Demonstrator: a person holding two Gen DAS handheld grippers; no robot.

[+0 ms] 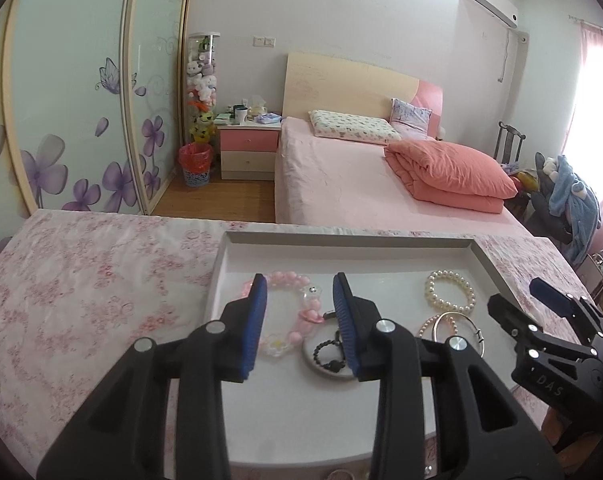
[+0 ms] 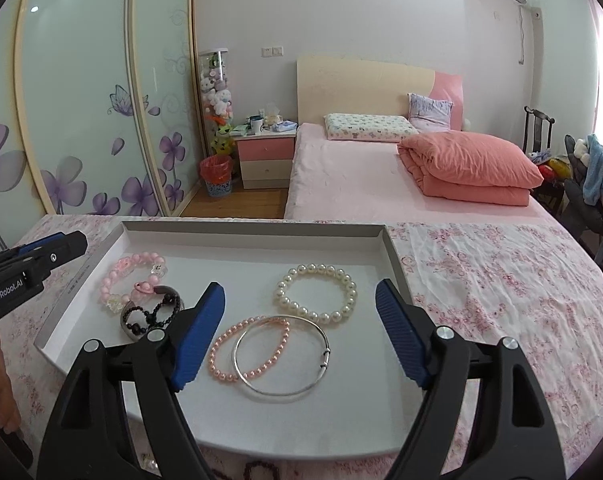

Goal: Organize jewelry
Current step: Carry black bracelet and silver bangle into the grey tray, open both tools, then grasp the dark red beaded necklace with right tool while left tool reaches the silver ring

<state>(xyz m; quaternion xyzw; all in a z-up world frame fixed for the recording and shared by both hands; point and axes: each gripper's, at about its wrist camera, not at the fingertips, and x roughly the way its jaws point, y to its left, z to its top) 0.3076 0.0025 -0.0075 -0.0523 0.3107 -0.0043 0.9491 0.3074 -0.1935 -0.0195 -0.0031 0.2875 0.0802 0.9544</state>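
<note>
A white tray (image 2: 257, 234) sits on the floral cloth and holds several bracelets: a pink bead bracelet with charms (image 2: 130, 280), a black bead bracelet on a dark bangle (image 2: 153, 316), a white pearl bracelet (image 2: 316, 294), a small pink pearl bracelet (image 2: 248, 348) and a silver bangle (image 2: 282, 356) overlapping it. My right gripper (image 2: 301, 316) is open and empty above the pink pearl bracelet and bangle. My left gripper (image 1: 300, 312) is open and empty over the pink charm bracelet (image 1: 289, 312) and the black one (image 1: 329, 354). The white pearls (image 1: 449, 291) lie to its right.
The table has a pink floral cloth (image 2: 501, 280). More beads lie at the tray's near edge (image 2: 261, 470). Beyond the table are a bed (image 2: 381, 176), a nightstand (image 2: 265, 156), a bin (image 2: 217, 178) and wardrobe doors (image 2: 81, 120).
</note>
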